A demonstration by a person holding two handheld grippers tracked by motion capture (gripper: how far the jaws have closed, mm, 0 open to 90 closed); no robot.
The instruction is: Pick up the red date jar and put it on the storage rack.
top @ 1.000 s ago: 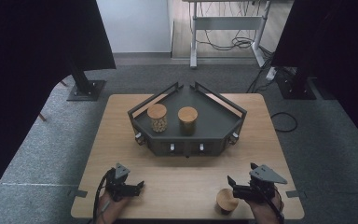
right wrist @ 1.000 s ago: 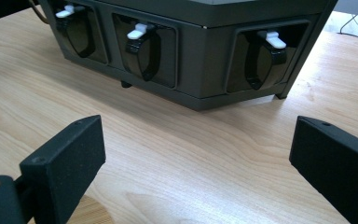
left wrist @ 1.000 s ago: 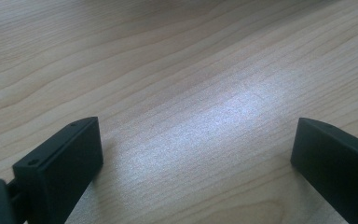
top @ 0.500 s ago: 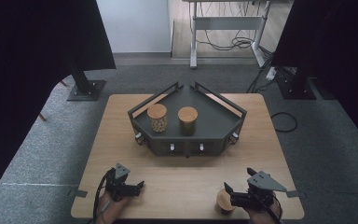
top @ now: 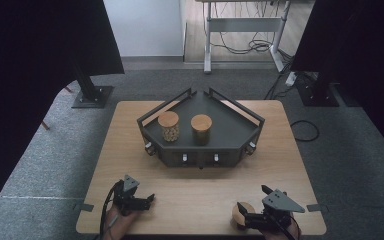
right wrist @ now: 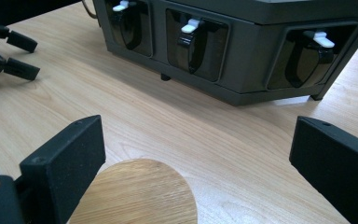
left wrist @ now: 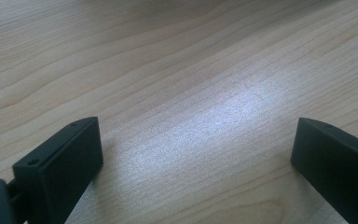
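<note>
Hovering low at the near right corner of the counter (top: 130,130), the right claw (top: 245,218) has its jaws spread wide and empty, with a round wooden lid (right wrist: 140,193) lying flat on the wood just below and between them. In the high view that lid (top: 240,212) sits right at the claw tips, not clamped. Left claw (top: 147,199) rests near the left front edge, jaws also wide apart, nothing between them but bare wood. Dark angular tray (top: 240,131) sits mid-counter, well apart from both claws; two wooden-lidded jars stand on it, left jar (top: 169,126) and right jar (top: 201,128), both capped already. Judging progress: early stage, nothing picked up, lid not yet gripped. Where the lid is meant to go can't be told, since both jars have tops. Left to do: close on lid, lift, carry toward tray. Front latches (right wrist: 193,23) on the tray look untouched.
</note>
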